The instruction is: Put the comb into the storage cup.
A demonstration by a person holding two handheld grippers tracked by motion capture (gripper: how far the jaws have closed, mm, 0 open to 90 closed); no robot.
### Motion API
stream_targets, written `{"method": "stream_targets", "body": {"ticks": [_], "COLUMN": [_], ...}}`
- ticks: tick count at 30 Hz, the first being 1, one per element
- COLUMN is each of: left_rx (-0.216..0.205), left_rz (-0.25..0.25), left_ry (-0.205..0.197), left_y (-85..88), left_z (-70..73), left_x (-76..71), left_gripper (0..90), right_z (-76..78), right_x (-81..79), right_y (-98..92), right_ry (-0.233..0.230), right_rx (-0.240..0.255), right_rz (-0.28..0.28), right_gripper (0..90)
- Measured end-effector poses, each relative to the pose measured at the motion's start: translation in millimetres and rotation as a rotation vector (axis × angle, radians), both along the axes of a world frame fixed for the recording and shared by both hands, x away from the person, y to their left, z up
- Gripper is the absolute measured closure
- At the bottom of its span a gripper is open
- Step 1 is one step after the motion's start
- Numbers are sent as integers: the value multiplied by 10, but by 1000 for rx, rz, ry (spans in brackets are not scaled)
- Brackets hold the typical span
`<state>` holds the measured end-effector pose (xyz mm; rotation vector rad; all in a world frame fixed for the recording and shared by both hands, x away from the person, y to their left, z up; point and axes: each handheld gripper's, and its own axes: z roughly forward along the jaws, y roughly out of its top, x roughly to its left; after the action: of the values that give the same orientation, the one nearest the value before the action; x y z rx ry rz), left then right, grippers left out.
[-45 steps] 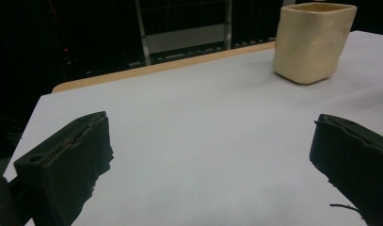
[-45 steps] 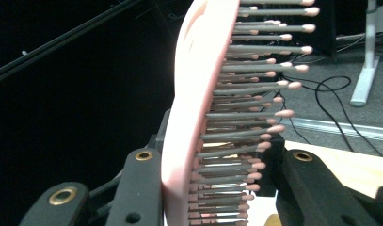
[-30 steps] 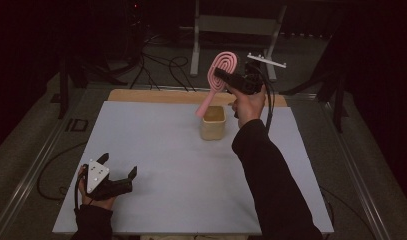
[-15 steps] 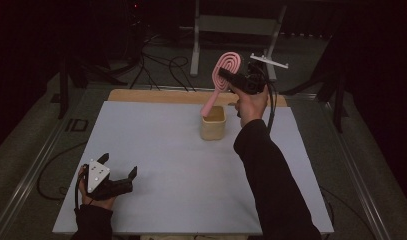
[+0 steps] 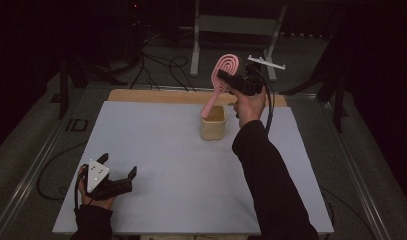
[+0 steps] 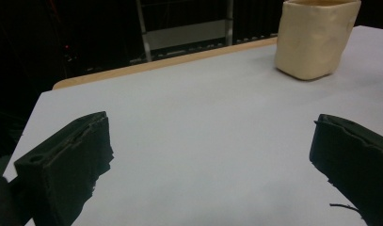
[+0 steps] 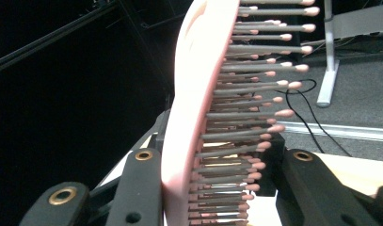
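High view puts the pink hairbrush [image 5: 219,80] above the far middle of the surface [image 5: 156,150], tilted, its round head up toward one o'clock and its handle slanting down to seven o'clock, where the tip reaches the mouth of the cream cup [image 5: 213,123]; whether the tip touches the cup's rim cannot be told. The right hand-held gripper [image 5: 230,80] is clamped on the brush's head from the three o'clock side, with the person's hand [image 5: 248,102] below it and a dark sleeve [image 5: 271,185] running down to six o'clock. Right gripper view looks along the brush [image 7: 198,108] edge-on, its pink back pressed by one black jaw and its rows of pink-tipped bristles against the other. The cup stands upright just below the brush, near the surface's far edge. Well apart, at the near-left corner toward eight o'clock, the left hand-held gripper [image 5: 118,169] rests low over the surface with its jaws spread wide and nothing between them; left gripper view shows the cup [image 6: 316,37] far off at one o'clock.
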<state>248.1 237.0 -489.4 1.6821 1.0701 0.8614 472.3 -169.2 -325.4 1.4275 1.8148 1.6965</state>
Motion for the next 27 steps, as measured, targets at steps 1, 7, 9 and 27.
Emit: {"method": "stream_targets", "body": {"ticks": [1, 7, 9, 27], "left_rx": [-1, -1, 2, 0], "left_rz": [0, -2, -2, -2], "left_ry": [-1, 0, 1, -2], "left_y": [0, -3, -2, -11], "left_z": [0, -1, 0, -2], "left_x": [-1, 0, 0, 0], "left_gripper": [2, 2, 2, 2], "right_z": [-3, -22, -33, -198], "right_x": [3, 12, 18, 43], "right_y": [-4, -35, -45, -126], "right_ry": [4, 6, 11, 37], "right_rx": [-4, -12, -12, -13], "right_rz": [-3, -15, -16, -47], "right_gripper": [640, 640, 640, 639]}}
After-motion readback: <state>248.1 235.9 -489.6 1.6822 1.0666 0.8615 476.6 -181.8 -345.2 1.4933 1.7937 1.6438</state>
